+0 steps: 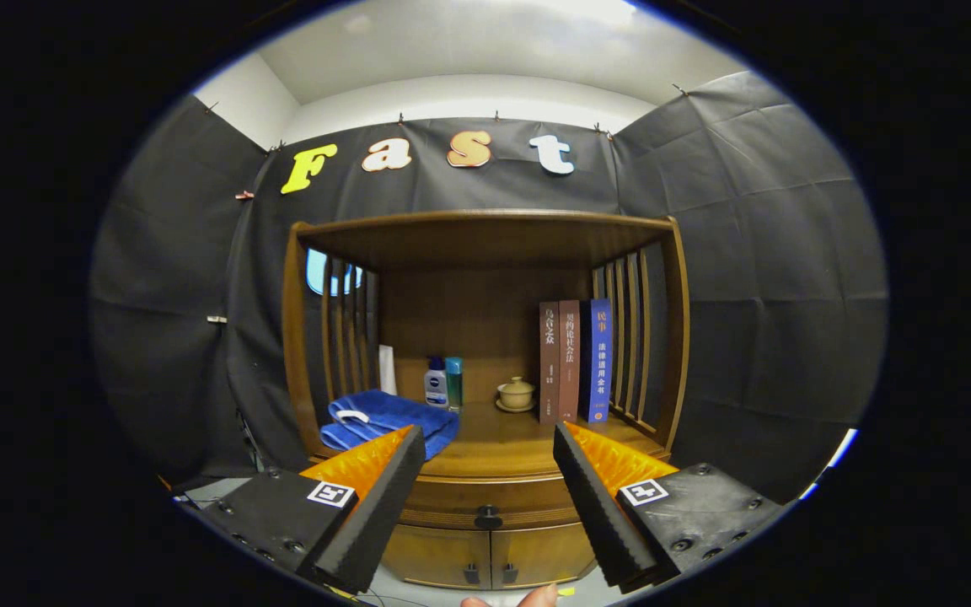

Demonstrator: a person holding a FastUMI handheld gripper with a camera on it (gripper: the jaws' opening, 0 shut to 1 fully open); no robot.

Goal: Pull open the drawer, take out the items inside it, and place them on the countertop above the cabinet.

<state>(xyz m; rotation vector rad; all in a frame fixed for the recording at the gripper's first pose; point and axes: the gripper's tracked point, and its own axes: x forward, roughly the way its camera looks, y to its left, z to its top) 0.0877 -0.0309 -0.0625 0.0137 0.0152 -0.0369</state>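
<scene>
A wooden cabinet stands ahead of me with a countertop (pixel 511 443) under an open shelf frame. Below the countertop's front edge runs a closed drawer (pixel 452 510) with a dark round knob (pixel 488 514). My gripper (pixel 485 506) is open, its two black fingers spread wide on either side of the knob and short of it. Nothing is between the fingers. What lies inside the drawer is hidden.
On the countertop lie a folded blue towel (pixel 388 417), two small bottles (pixel 443 384), a lidded tea cup (pixel 517 394) and three upright books (pixel 574 361). Two small cabinet doors (pixel 490 556) sit below the drawer. Fingertips of a person's hand (pixel 528 598) show beneath.
</scene>
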